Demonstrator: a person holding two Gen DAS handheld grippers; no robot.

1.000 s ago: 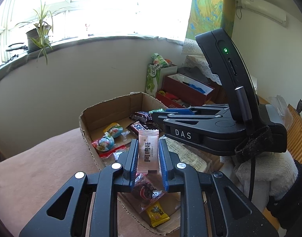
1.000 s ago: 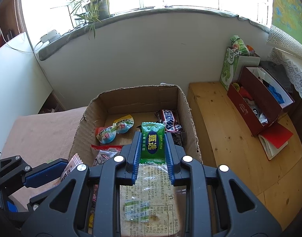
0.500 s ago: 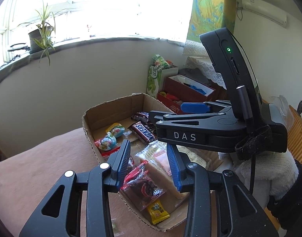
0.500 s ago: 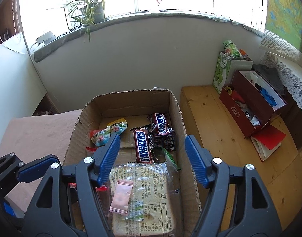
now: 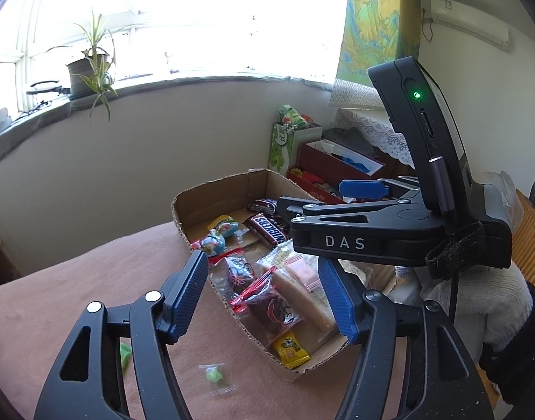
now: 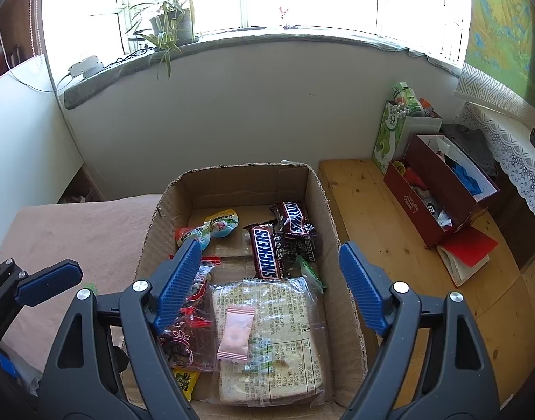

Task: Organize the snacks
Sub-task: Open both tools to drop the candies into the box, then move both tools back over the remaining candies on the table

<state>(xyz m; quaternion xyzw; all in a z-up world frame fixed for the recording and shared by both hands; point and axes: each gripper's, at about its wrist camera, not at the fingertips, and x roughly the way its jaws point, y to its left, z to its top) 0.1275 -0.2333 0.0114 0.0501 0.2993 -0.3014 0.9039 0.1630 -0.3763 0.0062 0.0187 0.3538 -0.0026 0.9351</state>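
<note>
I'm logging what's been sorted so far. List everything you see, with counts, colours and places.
Cardboard box: 1, brown, on the pinkish cloth.
Snickers bars: 2, brown, back right in the box.
Bread pack: 1, clear wrap, front of the box.
Pink sachet: 1, lying on the bread pack.
Green sachet: 1, beside the Snickers bars.
Jelly cups: 2, blue-yellow, back left.
Yellow sachet: 1, front corner.
Green candy: 1, on the cloth outside the box.
Left tongs: opening, nothing between them.
Right tongs: opening, nothing between them.
</note>
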